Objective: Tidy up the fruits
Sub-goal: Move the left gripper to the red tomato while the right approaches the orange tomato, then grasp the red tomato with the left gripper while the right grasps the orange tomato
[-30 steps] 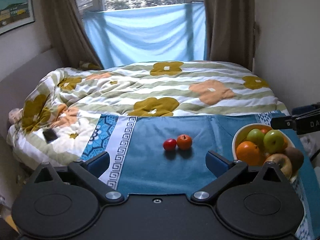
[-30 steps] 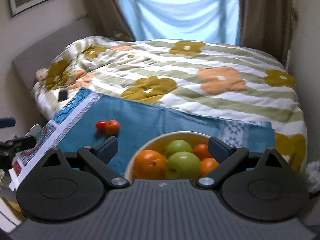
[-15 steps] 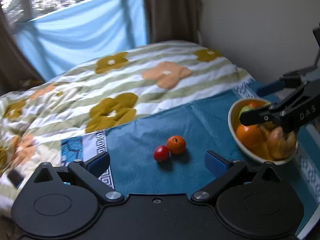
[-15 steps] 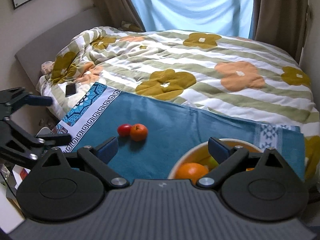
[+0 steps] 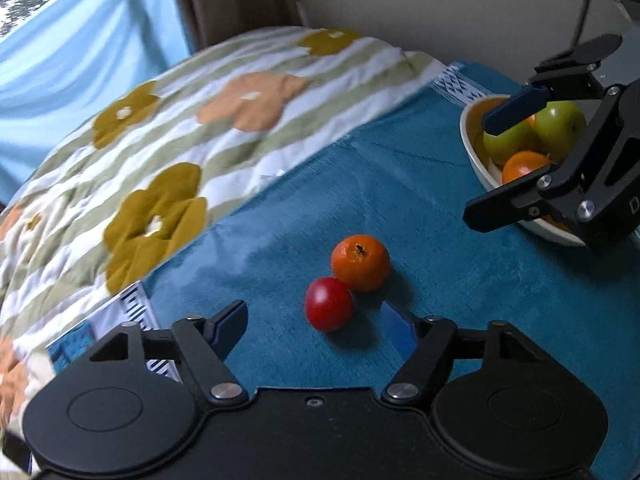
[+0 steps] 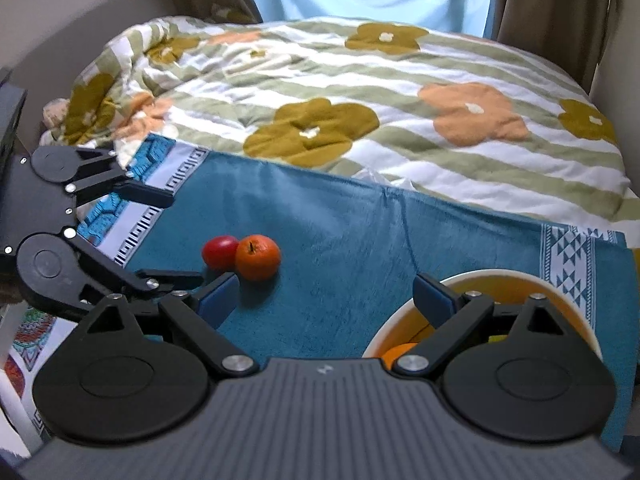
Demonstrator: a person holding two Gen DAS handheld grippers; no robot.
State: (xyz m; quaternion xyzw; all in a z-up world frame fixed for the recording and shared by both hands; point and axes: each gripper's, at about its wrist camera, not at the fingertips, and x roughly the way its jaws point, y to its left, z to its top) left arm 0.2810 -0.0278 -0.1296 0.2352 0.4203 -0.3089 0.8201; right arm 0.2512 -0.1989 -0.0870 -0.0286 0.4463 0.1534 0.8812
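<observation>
Mid-cloth on the blue cloth [image 5: 460, 280] over the bed: tangerine [image 5: 360, 262], stem dimple up, touching red tomato [image 5: 329, 309]. Left gripper [image 5: 312, 320] wide, empty, just before the tomato. Right gripper [image 6: 326, 296] wide, empty, over fruit bowl [image 6: 500, 276] near the cloth's right edge.

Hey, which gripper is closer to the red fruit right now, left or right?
Left. The left gripper is open just short of the red fruit, which sits nearly between its fingers. The right gripper is open over by the bowl, well off to the side.
</observation>
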